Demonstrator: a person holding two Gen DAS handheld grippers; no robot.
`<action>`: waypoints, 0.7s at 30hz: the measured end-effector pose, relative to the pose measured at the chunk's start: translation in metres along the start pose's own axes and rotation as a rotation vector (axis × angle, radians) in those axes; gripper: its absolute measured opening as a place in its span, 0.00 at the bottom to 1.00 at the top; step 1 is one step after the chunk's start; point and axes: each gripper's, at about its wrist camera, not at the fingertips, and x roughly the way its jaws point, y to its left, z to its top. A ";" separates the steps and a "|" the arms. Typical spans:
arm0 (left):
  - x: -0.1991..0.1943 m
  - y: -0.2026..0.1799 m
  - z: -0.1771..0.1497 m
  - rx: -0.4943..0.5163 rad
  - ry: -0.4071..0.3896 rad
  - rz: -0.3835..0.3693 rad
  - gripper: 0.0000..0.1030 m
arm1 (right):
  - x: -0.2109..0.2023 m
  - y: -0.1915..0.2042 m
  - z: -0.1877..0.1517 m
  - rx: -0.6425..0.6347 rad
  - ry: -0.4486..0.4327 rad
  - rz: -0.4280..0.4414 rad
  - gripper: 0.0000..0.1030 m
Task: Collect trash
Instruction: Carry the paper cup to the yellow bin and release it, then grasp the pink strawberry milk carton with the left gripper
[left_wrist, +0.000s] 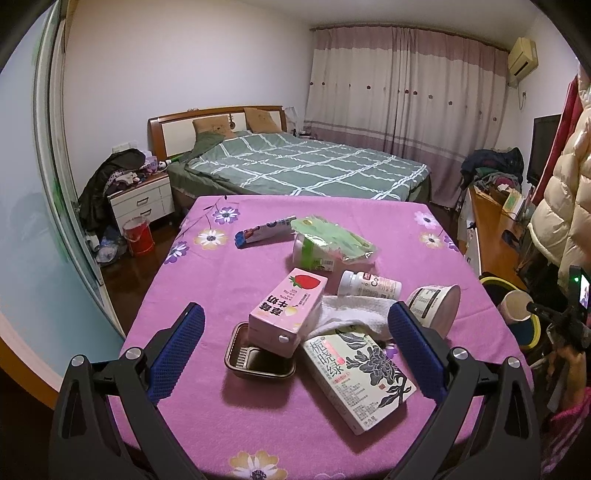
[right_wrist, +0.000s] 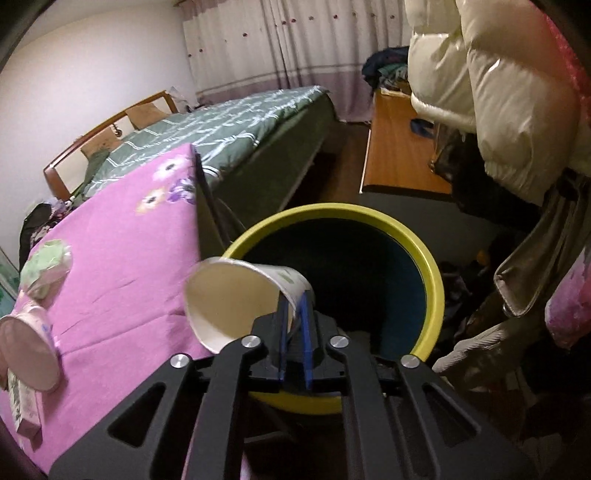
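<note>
My right gripper is shut on the wall of a white paper cup, held tilted over the rim of a yellow-rimmed bin beside the table. The cup and bin also show at the right in the left wrist view. My left gripper is open above the pink flowered table, around a pink strawberry milk carton, a dark tray, a white tissue and a green-and-white box. Farther off lie a white bottle, a tub, a green packet and a blue wrapper.
A bed stands beyond the table, a nightstand and red bucket at the left. A wooden desk and a hanging cream puffer coat crowd the right side near the bin.
</note>
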 end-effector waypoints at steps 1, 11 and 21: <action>0.001 0.000 0.000 0.000 0.003 0.000 0.95 | 0.005 -0.001 0.001 0.005 0.007 -0.009 0.17; 0.022 0.007 -0.005 -0.002 0.038 0.022 0.95 | -0.009 0.016 0.008 0.031 -0.071 0.046 0.42; 0.069 0.015 -0.009 0.067 0.091 -0.050 0.89 | -0.014 0.106 -0.018 -0.169 -0.097 0.189 0.46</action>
